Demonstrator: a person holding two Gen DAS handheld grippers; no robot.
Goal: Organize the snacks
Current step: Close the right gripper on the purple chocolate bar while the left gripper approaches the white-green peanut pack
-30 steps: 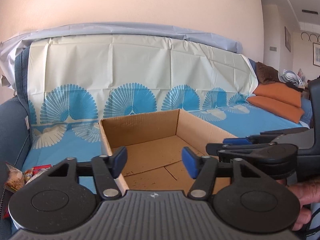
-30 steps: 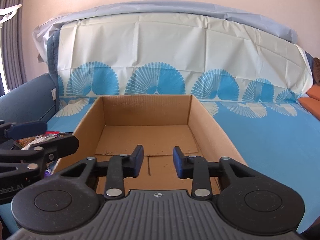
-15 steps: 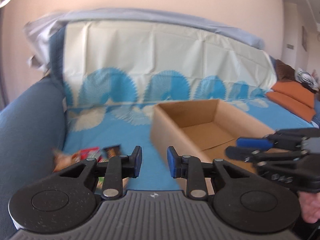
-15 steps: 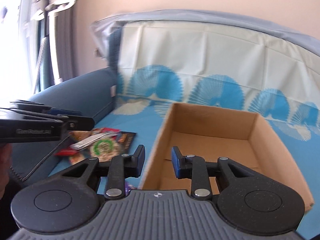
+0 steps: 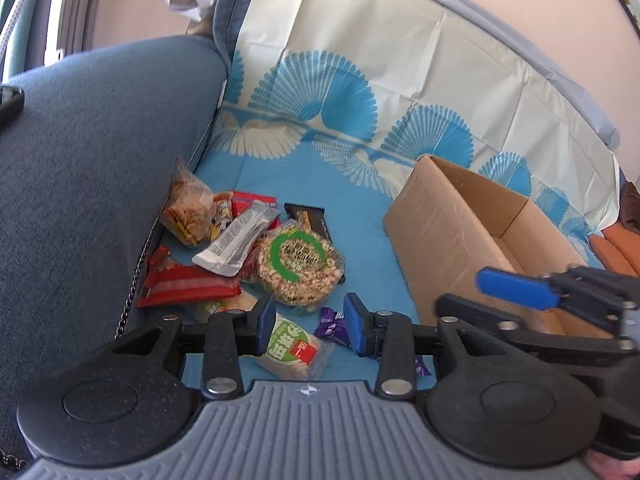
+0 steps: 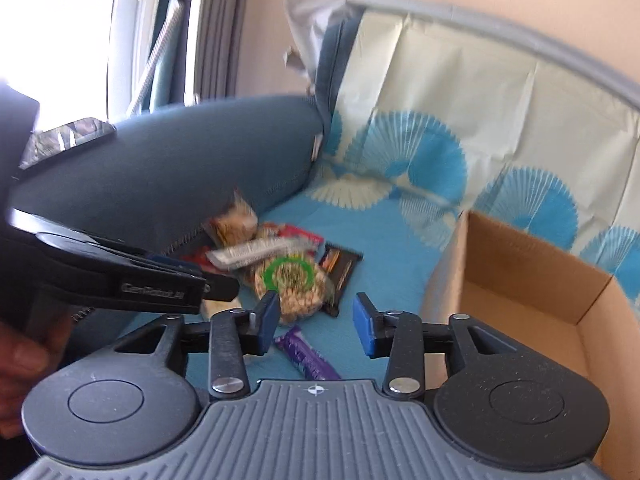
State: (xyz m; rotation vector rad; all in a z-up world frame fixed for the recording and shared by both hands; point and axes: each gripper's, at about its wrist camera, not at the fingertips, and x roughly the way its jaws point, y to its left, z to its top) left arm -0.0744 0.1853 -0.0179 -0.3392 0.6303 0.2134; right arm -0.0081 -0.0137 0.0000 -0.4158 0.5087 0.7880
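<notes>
A pile of snack packets lies on the blue sofa cover by the armrest: a round nut cake with a green ring [image 5: 298, 266] [image 6: 290, 282], a silver bar [image 5: 236, 242], a red packet [image 5: 186, 284], a purple wrapper [image 5: 332, 326] [image 6: 306, 354]. An open, empty cardboard box [image 5: 452, 240] [image 6: 524, 280] stands to the right of them. My left gripper [image 5: 310, 326] is open and empty, above a green-labelled packet [image 5: 290, 344]. My right gripper [image 6: 316, 326] is open and empty, above the purple wrapper.
The dark blue armrest [image 5: 80, 168] rises left of the pile. The patterned cover runs up the sofa back [image 5: 400, 64]. Orange cushions [image 5: 616, 248] lie at the far right. A window with curtains [image 6: 168, 32] is behind the armrest.
Both grippers have swung left from facing the box to facing the snack pile, and lowered toward it. Both sets of jaws have opened wider than half a second ago.
</notes>
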